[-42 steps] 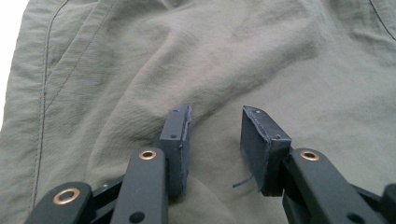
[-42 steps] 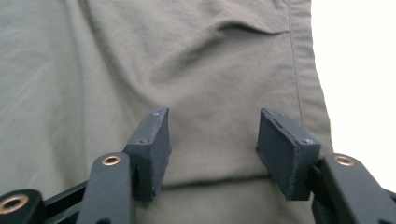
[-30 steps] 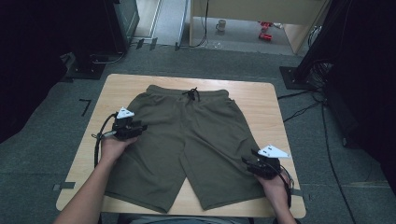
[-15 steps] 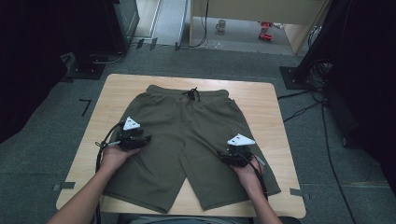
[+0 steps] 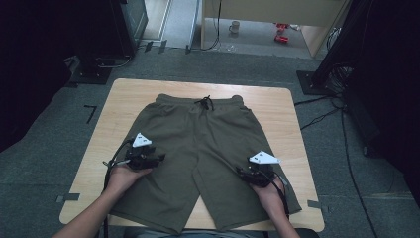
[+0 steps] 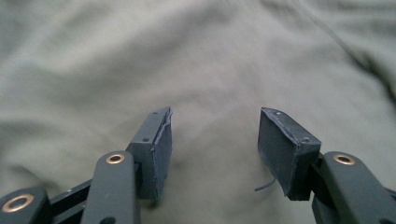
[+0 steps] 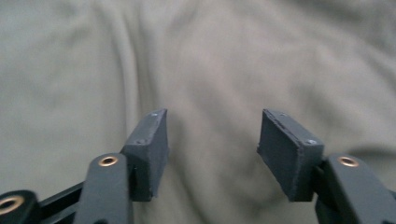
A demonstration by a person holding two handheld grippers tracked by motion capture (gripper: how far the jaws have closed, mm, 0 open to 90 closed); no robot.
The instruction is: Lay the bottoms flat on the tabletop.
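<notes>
Below, olive shorts [image 5: 198,148] lie flat — both grippers, left [image 5: 157,159] and right [image 5: 241,172], gape above.

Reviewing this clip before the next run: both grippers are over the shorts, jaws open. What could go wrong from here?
1. The left gripper and right gripper are open over flat cloth of the shorts, with no edge or fold between the jaws, so closing now may pinch nothing or grab both layers.
2. The leg hems reach the near edge of the table, so a pull toward the person could drag the shorts off.
3. The drawstring lies loose and could snag in a fold.
</notes>
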